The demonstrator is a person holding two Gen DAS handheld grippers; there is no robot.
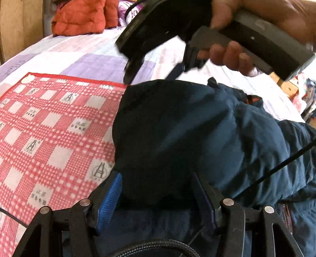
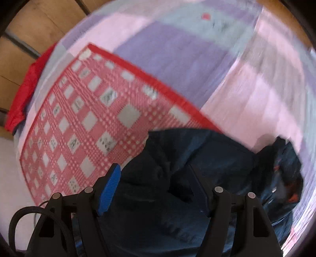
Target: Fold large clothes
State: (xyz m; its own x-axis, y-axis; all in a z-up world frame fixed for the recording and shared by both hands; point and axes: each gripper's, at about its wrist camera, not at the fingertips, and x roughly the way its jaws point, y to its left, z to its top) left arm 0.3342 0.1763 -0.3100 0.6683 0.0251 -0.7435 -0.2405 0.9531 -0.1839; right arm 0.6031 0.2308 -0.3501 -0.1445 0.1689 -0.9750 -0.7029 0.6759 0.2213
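Dark blue padded cloth, the jacket (image 1: 227, 126), lies bunched on the bed (image 1: 94, 59), its edge overlapping the red checked mat (image 1: 49, 128). My left gripper (image 1: 158, 189) has a dark fold of that jacket between its blue pads, clenched on it. My right gripper (image 2: 156, 187) hangs over the same jacket, pointing steeply down, fingers spread and released. My right hand (image 1: 237, 53) shows wrapped around its grey handle. An orange jacket (image 1: 79, 17) sits far up the bed.
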